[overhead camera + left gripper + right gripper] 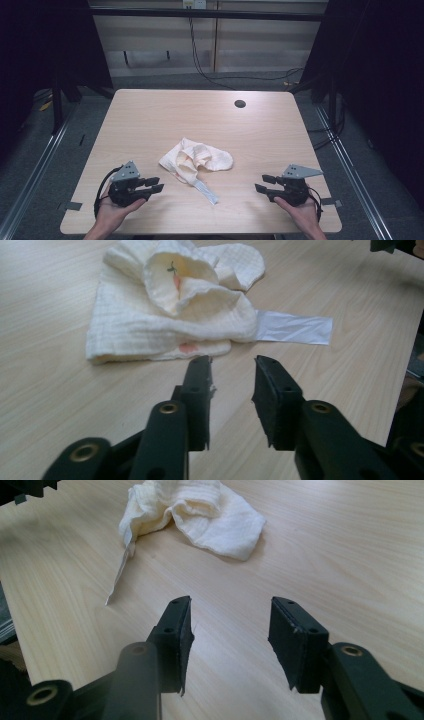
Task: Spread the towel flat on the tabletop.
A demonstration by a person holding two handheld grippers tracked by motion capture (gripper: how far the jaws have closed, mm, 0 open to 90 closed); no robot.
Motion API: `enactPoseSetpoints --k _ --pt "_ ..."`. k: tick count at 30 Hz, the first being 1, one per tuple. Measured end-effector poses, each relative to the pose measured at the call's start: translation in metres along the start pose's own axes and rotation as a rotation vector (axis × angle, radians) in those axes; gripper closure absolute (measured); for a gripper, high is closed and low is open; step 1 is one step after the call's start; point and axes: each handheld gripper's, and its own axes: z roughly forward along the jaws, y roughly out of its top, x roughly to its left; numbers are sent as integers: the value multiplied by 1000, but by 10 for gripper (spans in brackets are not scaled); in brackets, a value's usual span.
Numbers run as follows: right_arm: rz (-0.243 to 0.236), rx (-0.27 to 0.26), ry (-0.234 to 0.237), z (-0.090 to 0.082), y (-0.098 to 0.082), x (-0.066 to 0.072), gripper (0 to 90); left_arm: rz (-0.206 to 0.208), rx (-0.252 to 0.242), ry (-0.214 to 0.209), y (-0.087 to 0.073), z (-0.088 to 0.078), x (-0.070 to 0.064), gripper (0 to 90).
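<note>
A crumpled cream cloth [196, 159] with faint orange marks lies near the middle of the wooden table [150, 115]. A white label strip [206, 191] trails from it toward the front edge. My left gripper [158, 184] rests at the front left, open and empty, its jaws pointing right at the cloth [170, 305] a short way ahead. My right gripper [262, 183] sits at the front right, open and empty, pointing left. The cloth [200, 515] and its label [120, 572] lie farther off from the right gripper [230, 607] than from the left gripper [233, 365].
A round cable hole [240, 104] sits near the table's far edge. Black cables [210, 75] run over the grey floor behind the table. Metal rails [35, 170] flank both sides, and bits of grey tape [72, 205] mark the front corners.
</note>
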Motion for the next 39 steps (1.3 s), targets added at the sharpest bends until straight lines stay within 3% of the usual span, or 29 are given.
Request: enactPoseSetpoints --k 7,11,12,13,14,17,19,20,22,23,26,31,34,39 --pt "-15 8 26 22 19 1 574 9 -12 -3 21 17 8 736" --pt "-27 18 48 37 32 5 529 -4 6 -4 34 28 13 607" --pt "-27 25 74 45 33 8 522 -5 9 -9 37 31 15 580" --pt "-27 25 74 45 33 8 522 5 8 -2 41 32 16 580" --pt "-59 52 76 52 33 13 522 5 -3 -10 46 36 18 577" --pt "-59 59 87 57 37 11 530 35 7 -13 52 44 22 617" --pt "-62 63 85 59 39 10 531 49 9 -23 53 47 23 721" --pt "-73 57 79 63 45 7 539 53 14 -45 50 59 24 723" --pt "-75 43 87 67 53 4 563 47 19 -46 48 63 24 702" --pt "-84 37 83 71 57 3 569 55 62 -42 44 77 23 683" --pt "-100 46 83 80 65 2 584 47 78 -52 41 86 23 657" --pt "-143 86 86 99 73 0 588 91 155 -38 32 101 20 670" --pt "-152 106 85 111 75 -2 580 103 178 -31 28 104 18 680" --pt "-139 129 75 128 67 -9 552 103 175 -31 25 104 18 737"
